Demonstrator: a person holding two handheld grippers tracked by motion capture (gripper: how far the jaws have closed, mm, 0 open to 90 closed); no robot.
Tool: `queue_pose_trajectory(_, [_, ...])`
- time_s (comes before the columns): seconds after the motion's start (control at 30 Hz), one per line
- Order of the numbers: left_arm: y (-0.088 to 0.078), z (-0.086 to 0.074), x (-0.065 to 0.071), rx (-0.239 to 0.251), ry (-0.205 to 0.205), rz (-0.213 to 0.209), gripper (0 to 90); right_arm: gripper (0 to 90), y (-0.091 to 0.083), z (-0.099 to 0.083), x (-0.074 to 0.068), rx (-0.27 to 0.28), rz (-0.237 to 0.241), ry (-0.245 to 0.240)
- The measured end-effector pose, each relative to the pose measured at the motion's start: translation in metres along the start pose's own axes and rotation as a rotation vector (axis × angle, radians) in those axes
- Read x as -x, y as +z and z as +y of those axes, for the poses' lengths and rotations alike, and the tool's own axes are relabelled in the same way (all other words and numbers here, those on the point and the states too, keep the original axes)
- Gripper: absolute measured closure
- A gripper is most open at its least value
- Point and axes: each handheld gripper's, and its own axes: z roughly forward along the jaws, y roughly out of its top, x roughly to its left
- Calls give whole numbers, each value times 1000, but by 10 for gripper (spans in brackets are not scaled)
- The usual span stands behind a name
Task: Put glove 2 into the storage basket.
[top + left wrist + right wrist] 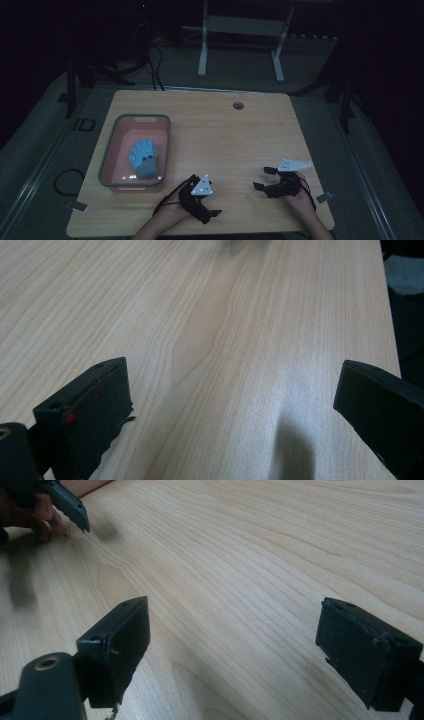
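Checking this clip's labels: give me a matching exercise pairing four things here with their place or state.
Things:
1. blue glove
2. pink bin
3. left gripper
4. round grommet

Place or state:
A. far edge of the table, near its middle
B. inside the bin
C. open, low over bare wood near the front edge
D. left part of the table

Pairs: 1-B, 2-D, 3-C, 4-A

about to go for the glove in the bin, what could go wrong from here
1. The blue glove lies flat inside the grey-rimmed bin, so the left gripper may clip the rim reaching in.
2. A flat, limp glove could slip from the open jaws, or the jaws may scrape the bin floor.
3. The light bin may slide on the table; the right gripper, open and apart, is not steadying it.
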Motion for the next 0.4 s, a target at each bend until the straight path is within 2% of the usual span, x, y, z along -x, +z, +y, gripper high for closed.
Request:
queue_pose_trajectory(0.03, [-2,-1,-2,17,-12,-1,23,141,-1,0,1,0,0,9])
queue_pose_trajectory(0.17, [-2,-2,-3,28,-20,3,23,141,0,-1,0,3,2,7])
queue_pose_trajectory(0.4, [-2,-3,-5,23,-26,0,23,141,1,-1,0,4,-5,0])
